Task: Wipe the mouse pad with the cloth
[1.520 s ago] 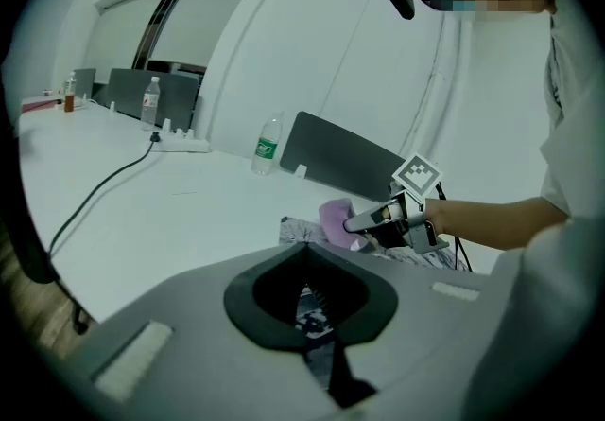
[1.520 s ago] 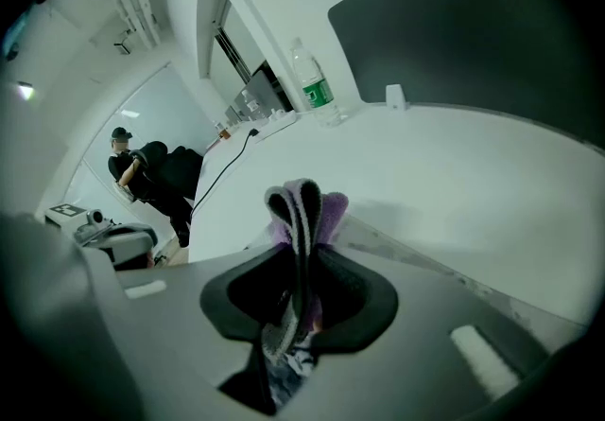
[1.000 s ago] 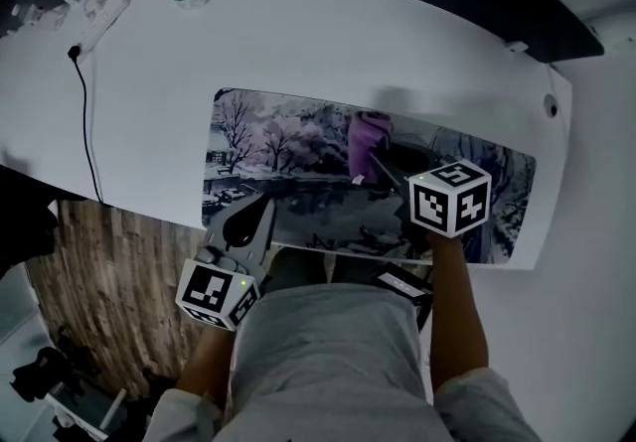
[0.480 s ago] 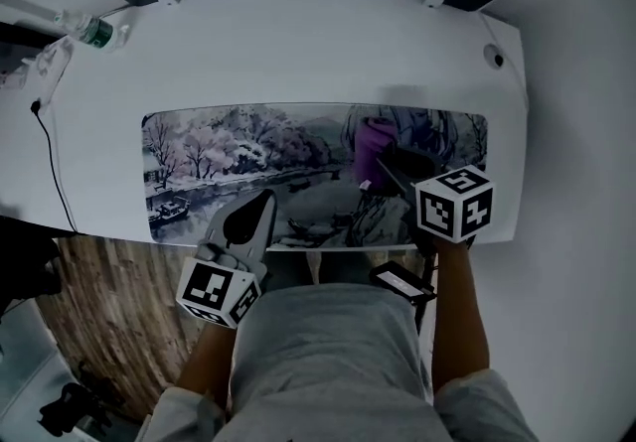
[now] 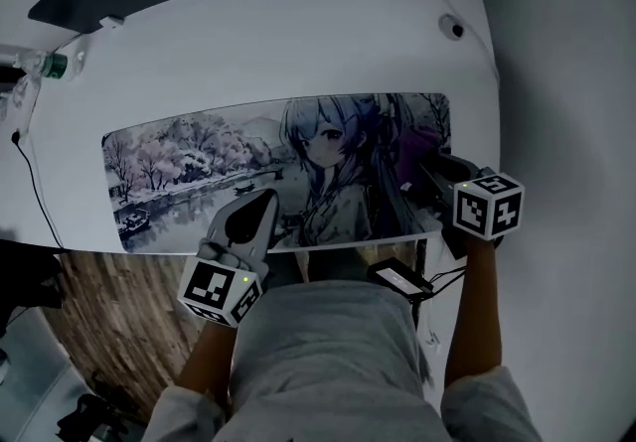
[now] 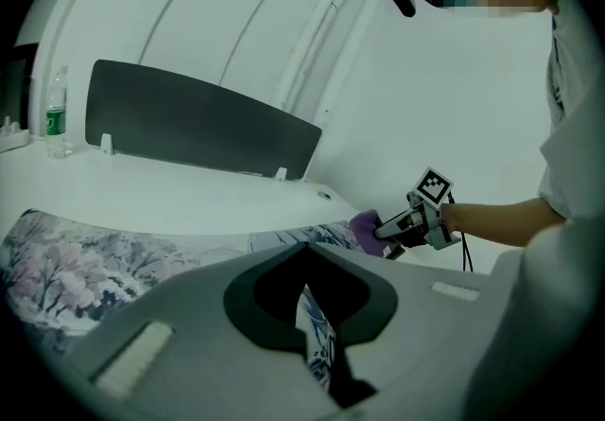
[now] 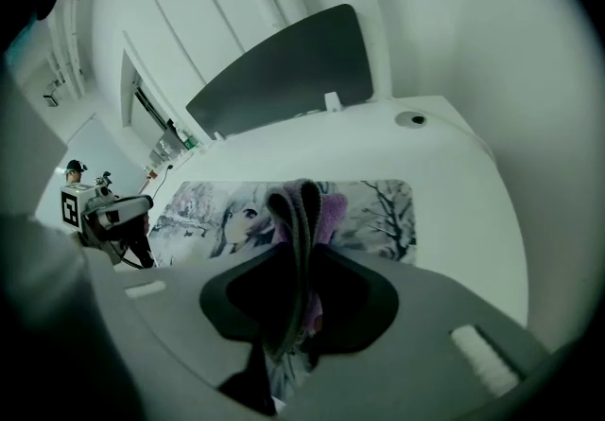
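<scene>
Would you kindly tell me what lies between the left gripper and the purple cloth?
In the head view, only the mouse pad lies between the left gripper and the cloth: its printed figure, nothing on it.

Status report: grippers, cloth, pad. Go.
Left gripper shut, empty, tip over mouse pad, near side. Right gripper shut on purple cloth at pad's right end. Nothing else on pad; bottle far left.

The head view looks steeply down from above on the whole mouse pad (image 5: 199, 162) and desk (image 5: 298, 53), while the two gripper views sit low and close over the pad, facing each other across it, one showing the right gripper (image 6: 386, 232), the other the left gripper (image 7: 144, 205).
</scene>
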A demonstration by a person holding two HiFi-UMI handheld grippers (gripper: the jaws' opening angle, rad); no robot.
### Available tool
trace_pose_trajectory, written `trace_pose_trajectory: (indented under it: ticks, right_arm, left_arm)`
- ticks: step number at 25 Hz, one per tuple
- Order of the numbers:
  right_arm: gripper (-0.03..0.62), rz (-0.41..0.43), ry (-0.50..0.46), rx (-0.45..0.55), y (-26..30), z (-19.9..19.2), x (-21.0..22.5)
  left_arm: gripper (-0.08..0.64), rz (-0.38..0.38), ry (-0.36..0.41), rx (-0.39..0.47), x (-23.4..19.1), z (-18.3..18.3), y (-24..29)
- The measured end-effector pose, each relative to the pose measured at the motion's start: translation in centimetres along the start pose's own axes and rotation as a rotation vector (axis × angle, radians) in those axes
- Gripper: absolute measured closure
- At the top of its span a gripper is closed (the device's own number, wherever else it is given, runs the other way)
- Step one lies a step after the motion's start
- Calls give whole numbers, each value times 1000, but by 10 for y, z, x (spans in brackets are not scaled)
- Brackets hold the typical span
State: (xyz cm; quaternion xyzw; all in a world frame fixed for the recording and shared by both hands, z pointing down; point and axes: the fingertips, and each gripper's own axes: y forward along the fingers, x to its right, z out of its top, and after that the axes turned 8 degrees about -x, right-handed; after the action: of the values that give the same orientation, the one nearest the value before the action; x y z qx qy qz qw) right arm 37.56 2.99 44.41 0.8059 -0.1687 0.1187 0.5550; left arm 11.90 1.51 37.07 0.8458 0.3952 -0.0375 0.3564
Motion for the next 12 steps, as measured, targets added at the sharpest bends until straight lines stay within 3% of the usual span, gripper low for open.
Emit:
trace_pose_trajectory:
  ticks: [7, 12]
  right_arm:
    - [505, -35, 40, -28, -28, -28, 69]
    - [505, -29, 69, -40, -35, -38, 95]
  left_arm:
    - [543, -31, 16, -31, 33, -1, 34]
    - [543, -65, 31, -57, 54, 2, 52]
